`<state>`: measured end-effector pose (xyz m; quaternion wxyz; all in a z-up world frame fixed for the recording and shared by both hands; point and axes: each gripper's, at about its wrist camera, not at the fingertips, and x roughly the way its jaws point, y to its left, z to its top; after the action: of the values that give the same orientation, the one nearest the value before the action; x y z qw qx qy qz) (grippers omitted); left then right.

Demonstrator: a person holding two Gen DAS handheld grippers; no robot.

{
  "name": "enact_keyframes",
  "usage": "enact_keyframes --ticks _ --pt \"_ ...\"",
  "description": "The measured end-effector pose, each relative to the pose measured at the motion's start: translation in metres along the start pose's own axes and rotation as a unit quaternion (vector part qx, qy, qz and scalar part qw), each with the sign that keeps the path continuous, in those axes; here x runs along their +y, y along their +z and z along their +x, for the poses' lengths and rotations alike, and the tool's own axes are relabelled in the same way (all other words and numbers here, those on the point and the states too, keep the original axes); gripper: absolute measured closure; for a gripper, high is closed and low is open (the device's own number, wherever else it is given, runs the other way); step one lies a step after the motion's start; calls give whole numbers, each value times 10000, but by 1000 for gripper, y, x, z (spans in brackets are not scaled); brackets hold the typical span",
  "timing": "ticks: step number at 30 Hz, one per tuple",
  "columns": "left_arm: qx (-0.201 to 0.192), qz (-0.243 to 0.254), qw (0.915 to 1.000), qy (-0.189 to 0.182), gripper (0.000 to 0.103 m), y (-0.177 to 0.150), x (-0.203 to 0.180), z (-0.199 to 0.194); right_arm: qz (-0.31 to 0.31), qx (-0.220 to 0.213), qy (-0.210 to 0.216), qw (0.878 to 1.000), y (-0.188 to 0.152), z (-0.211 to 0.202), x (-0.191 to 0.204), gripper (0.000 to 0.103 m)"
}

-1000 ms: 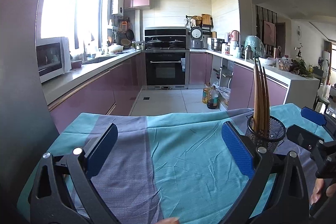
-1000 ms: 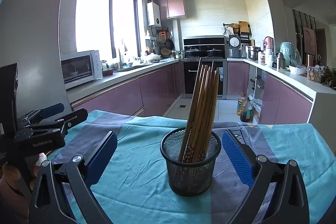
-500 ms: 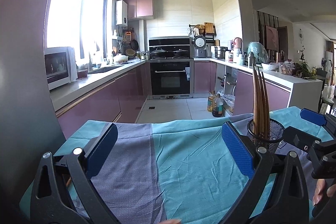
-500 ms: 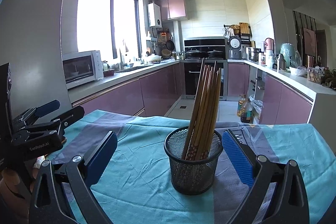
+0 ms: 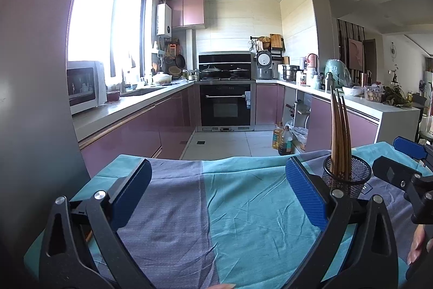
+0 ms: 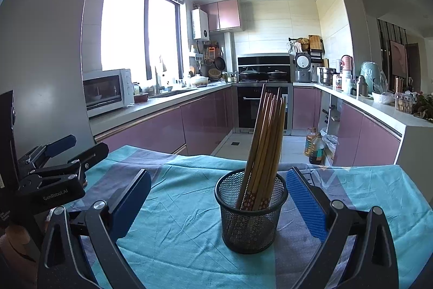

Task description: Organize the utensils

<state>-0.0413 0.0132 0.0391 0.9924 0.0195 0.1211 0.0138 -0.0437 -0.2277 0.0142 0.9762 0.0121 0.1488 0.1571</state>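
The black wire-mesh cup (image 6: pixel 250 210) stands upright on the cloth-covered surface (image 6: pixel 178 229), and a bundle of wooden chopsticks (image 6: pixel 263 151) stands inside it, leaning toward the cup's far right rim. The right tool (image 6: pixel 216 203) has both blue pads spread wide with nothing between them; the cup sits in the gap, nearer the right pad, and appears clear of both. The left tool (image 5: pixel 216 194) is likewise fully spread and empty, positioned well to the left of the cup over bare cloth. No loose utensils are visible on the cloth around the cup. The chopsticks are judged light, stiff and smooth, so a single stick may slip or pivot; take hold across the upper shafts above the rim. The mesh cup is judged light and liable to tip or slide on the cloth; grip its wall low, or steady it with the other tool.
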Motion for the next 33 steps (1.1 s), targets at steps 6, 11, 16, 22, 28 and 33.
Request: enact_keyframes --ticks 6,11,16,22,28,33 --pt "-46 1 10000 42 6 -1 1 -4 -1 -11 17 10000 0 -2 0 7" --pt "-40 -10 10000 69 6 -2 1 -4 -5 -17 11 10000 1 -5 0 7" --pt "-37 -12 10000 71 6 -2 1 -5 2 -12 5 10000 2 -5 0 7" --pt "-19 -26 10000 71 6 -3 1 -5 -6 -13 5 10000 2 -4 0 7" --pt "-14 -66 9999 97 6 -4 2 -5 0 -6 9 10000 2 -4 0 7" --pt "12 -90 9999 106 6 -5 3 -6 9 -6 9 10000 2 -4 0 7"
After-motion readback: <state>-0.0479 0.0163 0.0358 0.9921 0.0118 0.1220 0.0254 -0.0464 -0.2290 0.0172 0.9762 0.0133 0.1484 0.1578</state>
